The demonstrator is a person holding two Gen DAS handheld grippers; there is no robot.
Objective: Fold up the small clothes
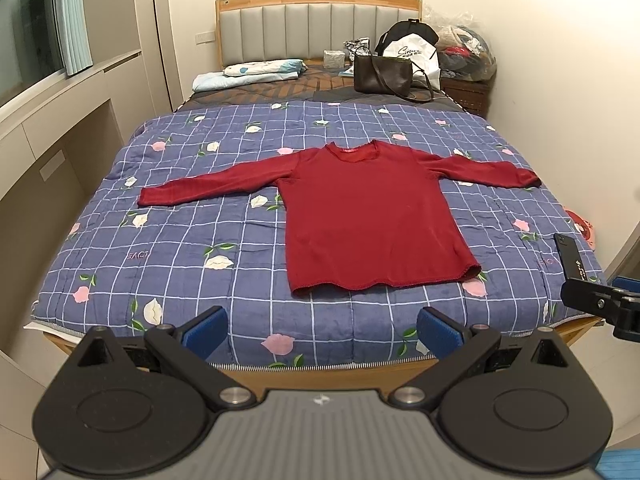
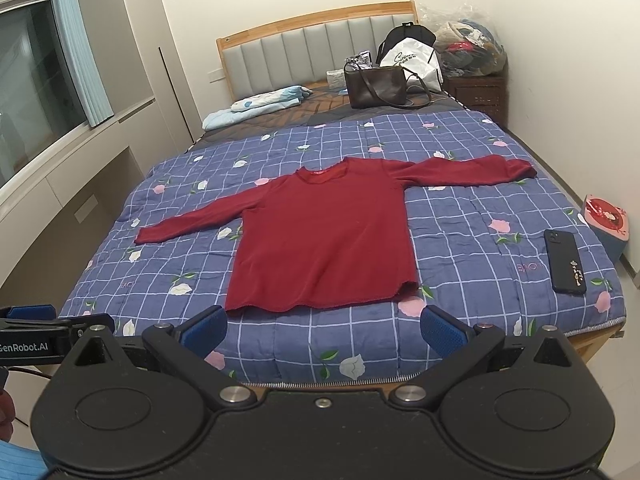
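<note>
The left gripper (image 1: 322, 330) hovers over the foot edge of the bed (image 1: 280, 378), its jaws spread wide and holding nothing. The right gripper (image 2: 323, 330) hovers just beside it at the same edge, likewise spread wide and empty. Neither touches cloth.

The red long-sleeved top (image 1: 372, 220) lies flat on the checked floral quilt (image 1: 180, 240), front side up, collar toward the headboard and hem toward the grippers. Its body runs lengthwise away from both grippers; its sleeves extend crosswise, forming the garment's long axis from the left side of the bed to the right.

Left to right, the relation is as follows:
- The left sleeve cuff (image 1: 146, 198) lies ahead and well to the left of the left gripper. This arm appears the nearer one for it.
- The hem (image 1: 384, 282) lies directly ahead of both grippers, near but apart.
- The right sleeve cuff (image 2: 526, 168) lies ahead and to the right of the right gripper, farther up the bed than the hem.

A black phone (image 2: 564, 262) rests on the quilt right of the garment, well apart from it. A first fold probably requires each gripper to travel forward and outward to its own sleeve.
</note>
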